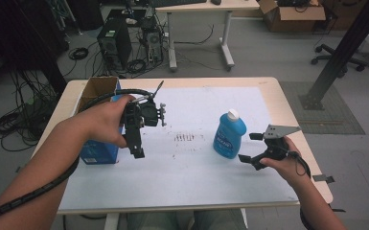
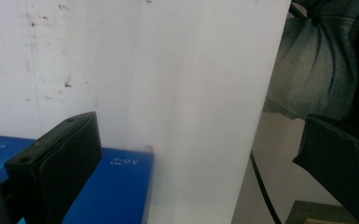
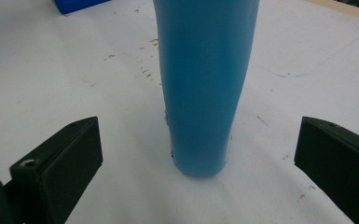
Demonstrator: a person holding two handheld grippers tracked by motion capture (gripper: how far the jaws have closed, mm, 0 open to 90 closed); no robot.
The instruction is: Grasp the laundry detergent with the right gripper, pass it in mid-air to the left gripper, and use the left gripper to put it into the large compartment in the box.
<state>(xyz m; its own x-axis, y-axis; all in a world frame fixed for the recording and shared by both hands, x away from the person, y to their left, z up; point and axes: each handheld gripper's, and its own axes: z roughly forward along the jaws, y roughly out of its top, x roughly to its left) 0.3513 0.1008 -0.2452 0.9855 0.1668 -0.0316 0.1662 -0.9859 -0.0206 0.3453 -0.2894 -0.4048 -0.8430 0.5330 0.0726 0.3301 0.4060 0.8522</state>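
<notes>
A blue bottle [image 1: 229, 134] with a white cap stands upright on the white sheet [image 1: 196, 163], right of the middle. My right gripper [image 1: 249, 147] is open just to its right, jaws pointing at it and not touching. In the right gripper view the bottle [image 3: 205, 84] rises between and beyond the wide-apart jaws of that gripper [image 3: 196, 154]. My left gripper [image 1: 136, 143] hangs pointing down beside a blue box [image 1: 98, 152] at the sheet's left edge. Its own view shows the left gripper [image 2: 196, 154] open, with the blue box [image 2: 116, 186] below its left jaw.
An open cardboard box [image 1: 96, 88] sits at the table's back left corner, behind the blue box. The wooden table [image 1: 287, 120] ends just right of my right hand. Dark scuff marks [image 1: 186, 137] dot the sheet's middle. A person's trouser leg [image 2: 317, 60] lies past the table's near edge.
</notes>
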